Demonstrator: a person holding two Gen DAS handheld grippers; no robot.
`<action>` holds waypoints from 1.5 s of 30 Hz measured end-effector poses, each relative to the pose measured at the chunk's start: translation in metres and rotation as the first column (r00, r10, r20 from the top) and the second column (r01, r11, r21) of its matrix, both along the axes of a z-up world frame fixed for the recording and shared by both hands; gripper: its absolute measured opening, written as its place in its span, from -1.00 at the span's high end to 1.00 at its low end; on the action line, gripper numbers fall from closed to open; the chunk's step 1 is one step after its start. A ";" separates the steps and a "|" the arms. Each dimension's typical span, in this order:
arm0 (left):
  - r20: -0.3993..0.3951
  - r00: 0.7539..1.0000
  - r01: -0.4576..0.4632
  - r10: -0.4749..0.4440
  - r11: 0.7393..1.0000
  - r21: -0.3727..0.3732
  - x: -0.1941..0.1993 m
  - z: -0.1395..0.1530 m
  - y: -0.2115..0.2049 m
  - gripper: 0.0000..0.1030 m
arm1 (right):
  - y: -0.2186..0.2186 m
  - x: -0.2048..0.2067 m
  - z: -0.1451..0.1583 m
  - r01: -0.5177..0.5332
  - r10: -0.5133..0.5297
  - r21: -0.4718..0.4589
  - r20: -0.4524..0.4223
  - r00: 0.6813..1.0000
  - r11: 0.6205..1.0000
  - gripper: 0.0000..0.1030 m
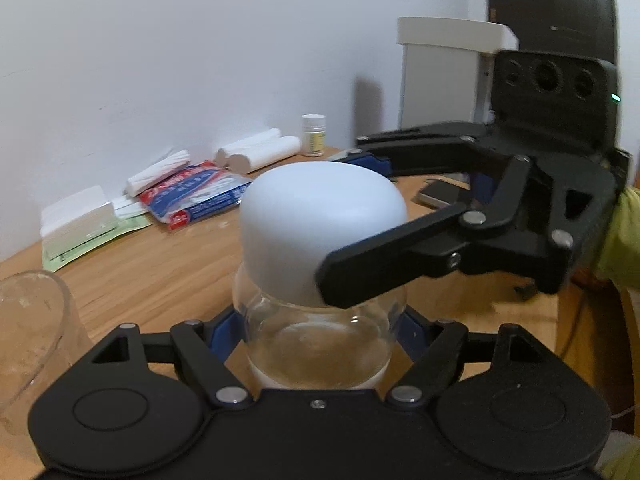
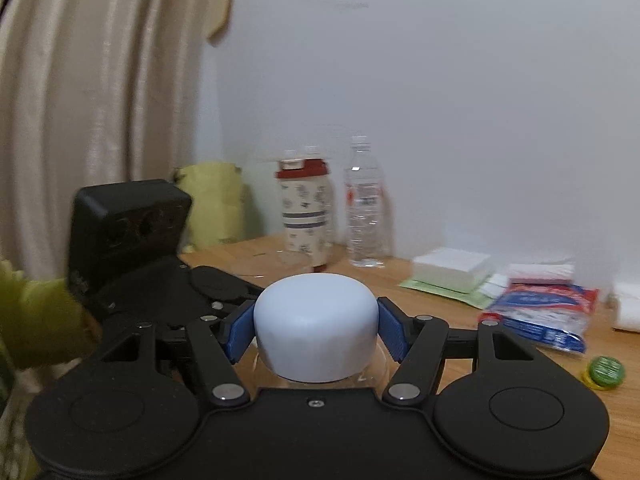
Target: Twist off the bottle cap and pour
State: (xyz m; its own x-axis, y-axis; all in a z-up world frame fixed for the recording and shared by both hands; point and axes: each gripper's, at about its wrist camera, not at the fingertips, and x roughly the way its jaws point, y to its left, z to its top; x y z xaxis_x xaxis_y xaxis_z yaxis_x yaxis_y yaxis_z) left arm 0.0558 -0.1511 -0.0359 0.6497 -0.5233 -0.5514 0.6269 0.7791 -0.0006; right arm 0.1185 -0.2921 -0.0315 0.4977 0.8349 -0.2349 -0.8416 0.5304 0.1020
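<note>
Two tools grip one bottle (image 1: 318,344): left tool (image 1: 320,332) clamps its glass body, right tool (image 2: 316,330) clasps the cap (image 2: 316,326). Cap on; unscrewing and pouring remain.

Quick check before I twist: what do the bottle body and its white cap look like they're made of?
Bottle: clear and glossy, table visible through it; glass or hard plastic, can't tell which. Cap: opaque white, matte with a soft sheen, smooth domed top, likely moulded plastic.

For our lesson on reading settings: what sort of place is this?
Probably a room at home: a wooden table against a plain wall, a curtain, and household clutter such as a water bottle and tissue packs.
</note>
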 end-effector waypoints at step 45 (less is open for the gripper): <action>0.038 0.918 -0.396 0.395 0.918 0.010 -0.003 -0.003 -0.037 -0.54 | 0.034 -0.009 0.018 0.319 -0.319 -0.025 -0.163 0.934 0.947 -0.52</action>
